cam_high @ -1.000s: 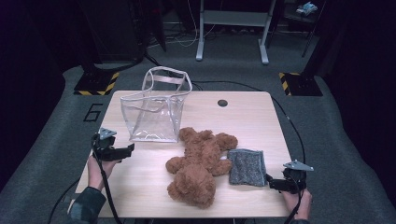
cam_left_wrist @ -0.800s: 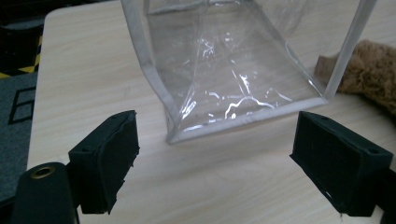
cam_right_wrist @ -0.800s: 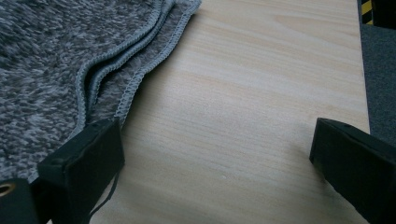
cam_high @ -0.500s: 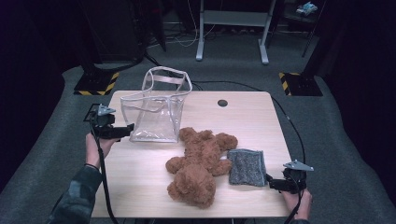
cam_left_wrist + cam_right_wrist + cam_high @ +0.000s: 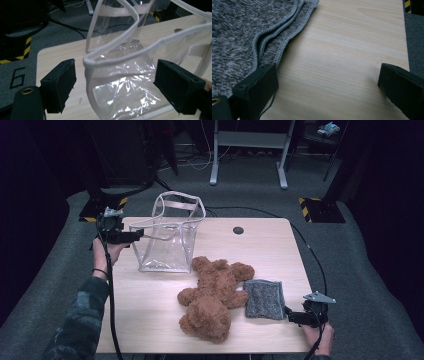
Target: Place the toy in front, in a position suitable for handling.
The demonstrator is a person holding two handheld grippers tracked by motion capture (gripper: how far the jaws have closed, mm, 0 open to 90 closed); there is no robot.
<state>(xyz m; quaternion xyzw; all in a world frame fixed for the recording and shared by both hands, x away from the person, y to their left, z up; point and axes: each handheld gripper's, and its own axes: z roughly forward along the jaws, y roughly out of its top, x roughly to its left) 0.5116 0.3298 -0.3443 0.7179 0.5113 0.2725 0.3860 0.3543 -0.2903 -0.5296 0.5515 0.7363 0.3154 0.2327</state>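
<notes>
A clear plastic tote bag (image 5: 167, 240) with white trim stands upright on the wooden table (image 5: 260, 245) at the back left. My left gripper (image 5: 137, 236) hovers at the bag's left side, level with its rim. In the left gripper view the jaws of my left gripper (image 5: 116, 77) stand wide apart, with the bag's white rim (image 5: 110, 58) between them and untouched. A brown teddy bear (image 5: 212, 292) lies in the middle of the table. A folded grey cloth (image 5: 263, 298) lies just to its right. My right gripper (image 5: 292, 316) rests open at the cloth's right edge (image 5: 239, 32).
A dark round grommet (image 5: 238, 230) sits in the tabletop behind the bear. Black cables trail from both grippers off the table's edges. A metal stand (image 5: 250, 150) and yellow-black floor markers (image 5: 320, 205) lie on the carpet beyond the table.
My left gripper has risen and moved away from the front along the table's left edge, reaching the bag's rim. My right gripper and the other objects have stayed put.
</notes>
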